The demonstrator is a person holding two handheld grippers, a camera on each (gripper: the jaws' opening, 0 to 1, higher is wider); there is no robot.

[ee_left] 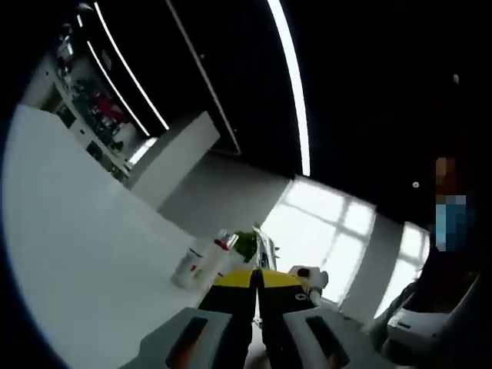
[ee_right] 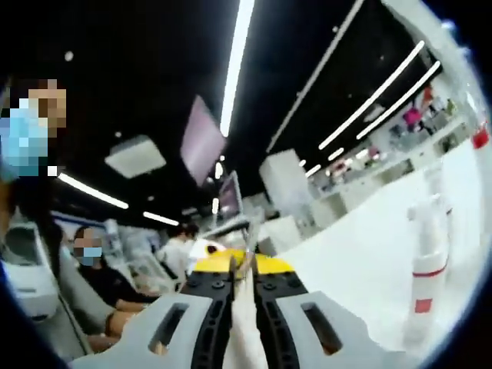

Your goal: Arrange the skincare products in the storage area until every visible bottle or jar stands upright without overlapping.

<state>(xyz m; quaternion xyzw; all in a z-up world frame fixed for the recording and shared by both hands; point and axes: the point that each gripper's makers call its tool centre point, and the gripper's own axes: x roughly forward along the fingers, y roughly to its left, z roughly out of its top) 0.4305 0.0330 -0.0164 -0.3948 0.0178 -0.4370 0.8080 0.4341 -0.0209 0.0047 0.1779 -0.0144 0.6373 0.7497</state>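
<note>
While both grippers' fingers sit narrow, the left gripper [ee_left: 255,278] faces white bottles [ee_left: 201,261] on the white tabletop [ee_left: 84,254]; the right gripper [ee_right: 244,265] has a pump bottle [ee_right: 427,261] to its right.

A large open showroom or shop floor: black ceiling with long light strips [ee_right: 234,69], stocked display shelves [ee_left: 96,108], white counter [ee_left: 84,261], seated people [ee_right: 100,280]

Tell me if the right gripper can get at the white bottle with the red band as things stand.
Probably yes, after turning. The white bottle stands upright on the white table to one side of the right gripper, nothing between them, but its fingers look closed and aim past it.
</note>
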